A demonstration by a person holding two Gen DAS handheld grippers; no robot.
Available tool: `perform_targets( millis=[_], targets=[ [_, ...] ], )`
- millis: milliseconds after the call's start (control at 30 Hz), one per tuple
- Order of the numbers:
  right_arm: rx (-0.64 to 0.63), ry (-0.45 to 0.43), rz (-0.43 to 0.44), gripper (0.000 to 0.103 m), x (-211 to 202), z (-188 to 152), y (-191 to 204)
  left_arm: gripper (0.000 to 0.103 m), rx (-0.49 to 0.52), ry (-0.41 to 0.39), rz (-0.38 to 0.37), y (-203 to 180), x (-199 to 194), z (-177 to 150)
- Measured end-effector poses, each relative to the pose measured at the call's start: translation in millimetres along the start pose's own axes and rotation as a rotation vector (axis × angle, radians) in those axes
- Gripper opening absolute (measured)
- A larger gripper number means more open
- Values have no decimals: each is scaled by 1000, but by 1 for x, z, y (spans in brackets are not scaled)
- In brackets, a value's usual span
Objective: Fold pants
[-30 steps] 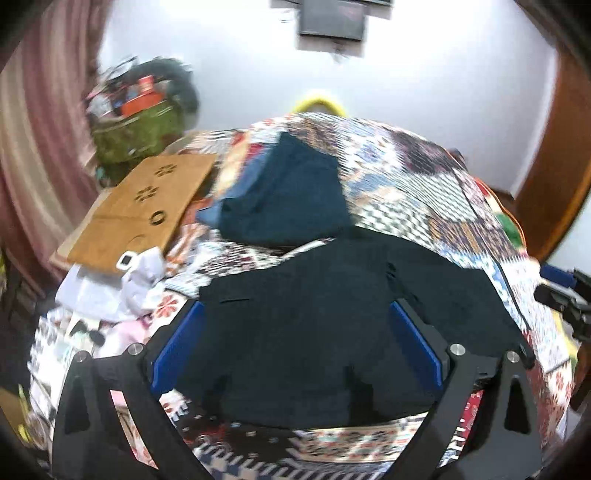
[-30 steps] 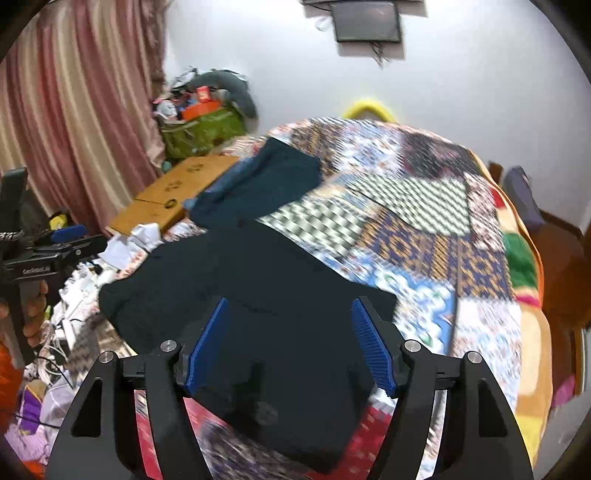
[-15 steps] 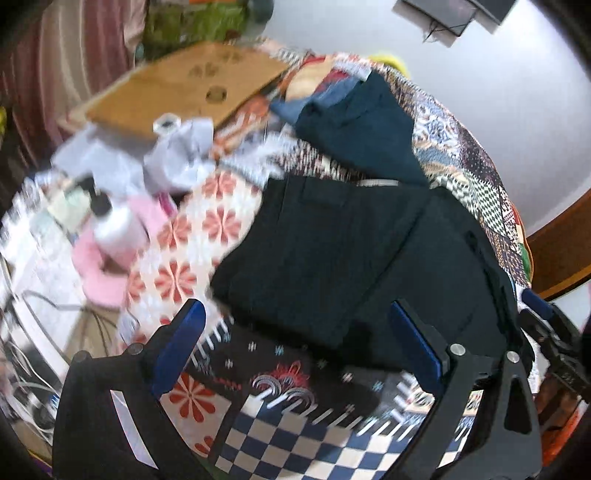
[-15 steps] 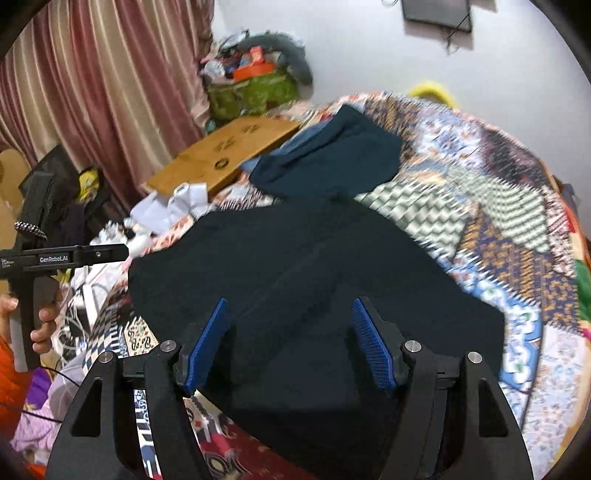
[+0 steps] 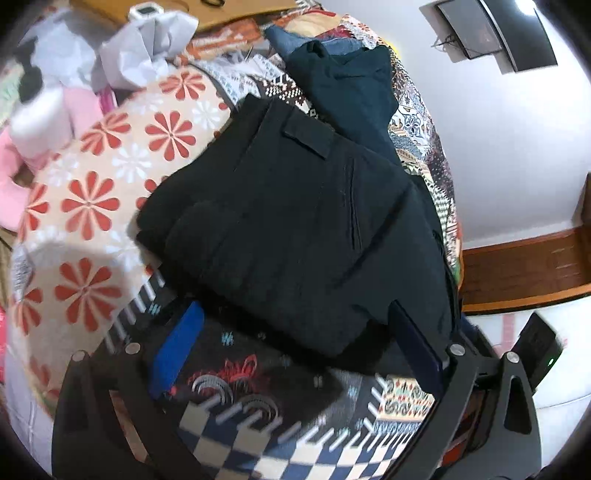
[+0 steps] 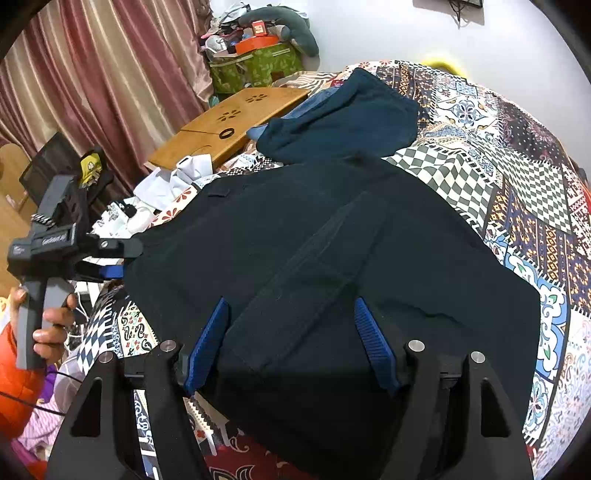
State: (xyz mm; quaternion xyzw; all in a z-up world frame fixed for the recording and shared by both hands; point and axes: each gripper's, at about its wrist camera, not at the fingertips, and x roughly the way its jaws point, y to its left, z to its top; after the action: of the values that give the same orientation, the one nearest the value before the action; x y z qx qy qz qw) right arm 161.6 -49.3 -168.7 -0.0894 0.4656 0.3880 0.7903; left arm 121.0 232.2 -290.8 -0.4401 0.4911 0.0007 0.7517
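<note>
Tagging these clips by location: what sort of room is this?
Most likely a bedroom: a patchwork quilt covers a bed, curtains hang at the side, and black pants lie spread on the quilt.

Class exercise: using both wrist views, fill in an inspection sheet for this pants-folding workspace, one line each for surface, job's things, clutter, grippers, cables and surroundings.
Surface: patchwork quilt covers the bed.
Job's things: black pants lie spread on the quilt, partly folded.
Clutter: teal garment, wooden board, crumpled white paper.
Grippers: left gripper and right gripper, jaws open, holding nothing.
Cables: thin wires beside the bed.
Surroundings: striped curtain, white wall.
</note>
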Motion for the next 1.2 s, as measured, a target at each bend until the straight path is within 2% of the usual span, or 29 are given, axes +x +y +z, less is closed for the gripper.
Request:
perform_targets(
  millis=[133,200,300,367,400,433,467,733,867,1033,1200],
  targets=[
    [4,-5,5,69,0,0,-1,100,-51,13,-38,13,12,16],
    [7,-8,7,69,0,-1,-1,97,-61,6,-7,14,17,25],
    [17,-13,9,69,-1,0,-1,70,-22,-19,109,8,21,31],
    [27,-19,9,68,-3,0,-2,58,23,-50,168,2,19,32],
    [35,-24,9,68,-6,1,-2,50,60,-78,205,-4,16,31],
    [41,-29,10,68,-8,1,-3,35,86,-99,240,-7,12,30],
    [49,-36,12,68,-11,1,-4,31,126,-134,295,-11,9,33],
    [98,-119,-39,68,-49,-8,-25,25,376,-342,412,-73,-33,34],
    [139,-152,-97,68,-69,-21,-48,24,464,-420,429,-112,-51,38],
    [237,-156,-175,68,-89,-50,-89,23,590,-526,398,-177,-68,30],
    [385,-149,-202,68,-100,-84,-132,22,736,-596,293,-252,-72,2]
  ],
)
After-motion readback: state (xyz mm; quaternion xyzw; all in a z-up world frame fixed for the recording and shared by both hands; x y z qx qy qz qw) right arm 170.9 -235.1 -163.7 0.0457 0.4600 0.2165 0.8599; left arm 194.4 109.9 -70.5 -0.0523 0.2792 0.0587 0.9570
